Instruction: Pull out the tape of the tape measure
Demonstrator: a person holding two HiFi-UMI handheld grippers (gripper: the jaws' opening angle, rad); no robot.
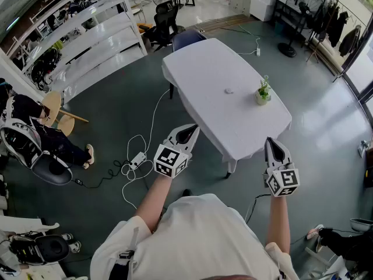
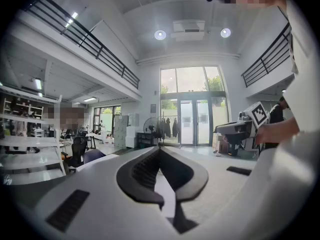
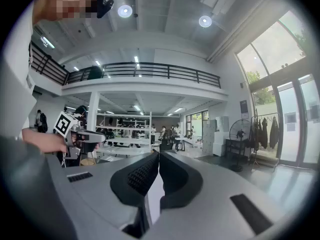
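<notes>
A small round pale thing [image 1: 229, 90], perhaps the tape measure, lies near the middle of the white table [image 1: 198, 69]. Both grippers are held in the air in front of the table's near end, well short of it. My left gripper [image 1: 189, 132] [image 2: 160, 149] points level over the floor by the table's near left corner, jaws shut and empty. My right gripper [image 1: 271, 142] [image 3: 158, 154] hovers off the near right corner, its tips also together with nothing between them. Each gripper view shows the other gripper to its side, not the table top.
A small potted plant [image 1: 263, 93] stands on the table right of the round thing. A power strip with white cables [image 1: 138, 158] lies on the floor at the left. Office chairs [image 1: 166, 17] stand beyond the table's far end, white shelving [image 1: 87, 34] at the left, a fan [image 1: 294, 7] at the back right.
</notes>
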